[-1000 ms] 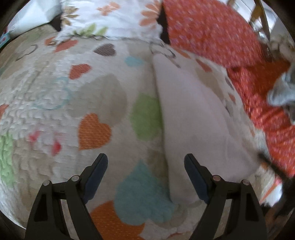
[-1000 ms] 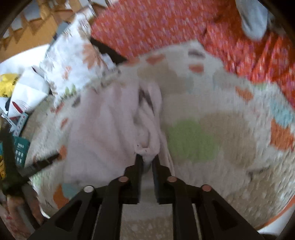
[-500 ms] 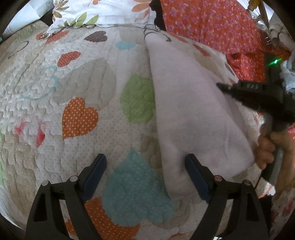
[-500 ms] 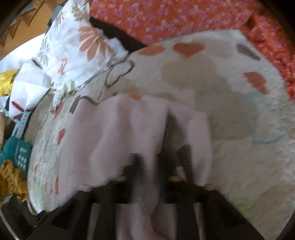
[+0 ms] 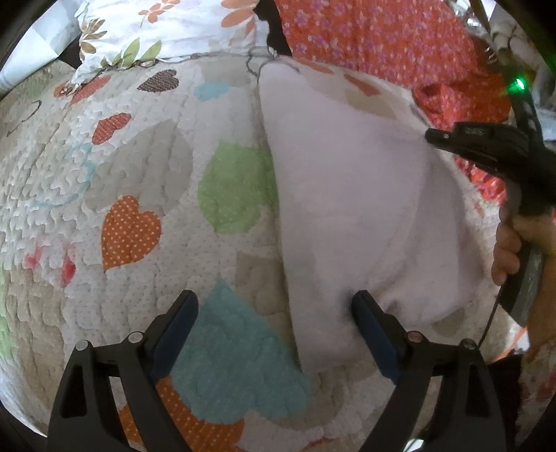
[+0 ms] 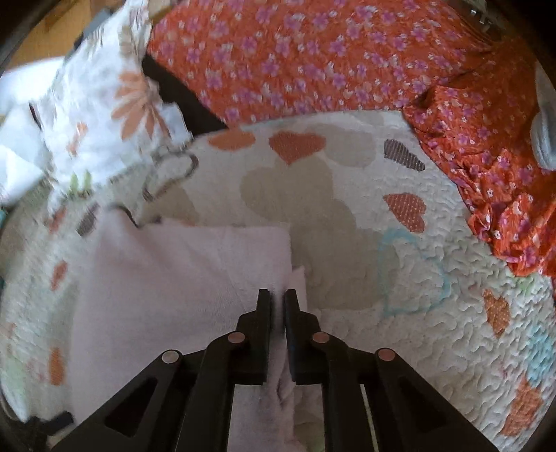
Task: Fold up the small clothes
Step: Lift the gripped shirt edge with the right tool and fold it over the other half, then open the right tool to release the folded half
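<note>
A pale pink cloth [image 5: 340, 194] lies on the heart-patterned quilt [image 5: 139, 180], partly folded over itself. My left gripper [image 5: 274, 313] is open low over the quilt; its right finger touches the cloth's near edge. My right gripper [image 6: 277, 302] is shut on the pale pink cloth [image 6: 180, 278] at its edge and holds it down near the quilt [image 6: 399, 264]. The right gripper also shows in the left wrist view [image 5: 486, 146], at the right over the cloth, held by a hand.
A white floral pillow [image 5: 173, 31] and an orange flowered fabric [image 5: 375, 38] lie at the back of the bed. The orange fabric [image 6: 347, 52] bunches along the right side. A grey item [image 6: 542, 135] sits at the far right.
My right gripper has carried the cloth's edge over the cloth and down, folding it. My left gripper has stayed open and shifted slightly toward the cloth.
</note>
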The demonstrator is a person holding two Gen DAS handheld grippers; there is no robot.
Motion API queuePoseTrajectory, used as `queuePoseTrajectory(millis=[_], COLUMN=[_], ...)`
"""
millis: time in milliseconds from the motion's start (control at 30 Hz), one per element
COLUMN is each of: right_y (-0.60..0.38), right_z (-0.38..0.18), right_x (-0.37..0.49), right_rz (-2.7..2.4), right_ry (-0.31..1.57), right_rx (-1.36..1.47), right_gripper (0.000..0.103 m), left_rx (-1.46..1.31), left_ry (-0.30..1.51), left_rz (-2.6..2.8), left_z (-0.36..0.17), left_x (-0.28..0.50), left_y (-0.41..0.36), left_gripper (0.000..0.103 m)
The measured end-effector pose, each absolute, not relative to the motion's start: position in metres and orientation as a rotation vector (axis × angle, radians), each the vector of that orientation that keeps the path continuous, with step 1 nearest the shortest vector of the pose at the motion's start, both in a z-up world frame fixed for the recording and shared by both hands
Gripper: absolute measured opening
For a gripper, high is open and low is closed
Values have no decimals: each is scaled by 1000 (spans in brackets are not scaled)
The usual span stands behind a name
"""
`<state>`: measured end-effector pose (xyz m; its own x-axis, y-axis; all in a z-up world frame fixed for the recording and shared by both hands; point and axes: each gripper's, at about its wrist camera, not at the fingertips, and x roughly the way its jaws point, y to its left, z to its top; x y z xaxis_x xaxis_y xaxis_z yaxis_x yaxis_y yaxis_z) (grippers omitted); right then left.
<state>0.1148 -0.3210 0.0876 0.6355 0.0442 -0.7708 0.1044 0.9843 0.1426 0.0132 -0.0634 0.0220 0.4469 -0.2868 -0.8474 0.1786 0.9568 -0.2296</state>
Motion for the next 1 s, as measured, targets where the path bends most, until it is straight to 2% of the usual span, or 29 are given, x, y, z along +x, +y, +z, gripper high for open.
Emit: queuePoseTrajectory(millis=[100,233,333,367,433,500,733,800,867,933,1000], right_y=[-330,-328,-325,-329,-338,-342,-340,-338,-342,-348,-356], right_z=[104,83,59,55,57,66,86,86,85,84,78], right_x=[99,90,88,88,85,77,65,65,65,67,71], right_rz=[40,288,149,88,11,-74,21,29,50,63,65], right_ry=[825,955,1095,1111,1102,1064,970,967,952,931,931], right_rx=[278,501,385,340,295,239,323,328,374,422,471], right_gripper=[9,9,9,5,4,13,15,24,51,64,69], left_rx=[-120,-120,-117,-122,-134,-134,-37,-41,-99,-168,-249], left_ry=[1001,975,997,1004,1009,1005,1097,1080,1028,998,1003], left_rz=[-290,-284,-255,-244,-235,-232,-277,-289,-301,-308,-319], left_z=[36,41,37,36,34,34,6,13,26,35,37], left_x=[5,2,3,3,3,3,1,1,0,4,18], left_y=[-57,-57,-54,-51,-47,-46,-70,-67,-57,-47,-38], left_gripper=[89,89,89,89,89,89,90,90,90,90,91])
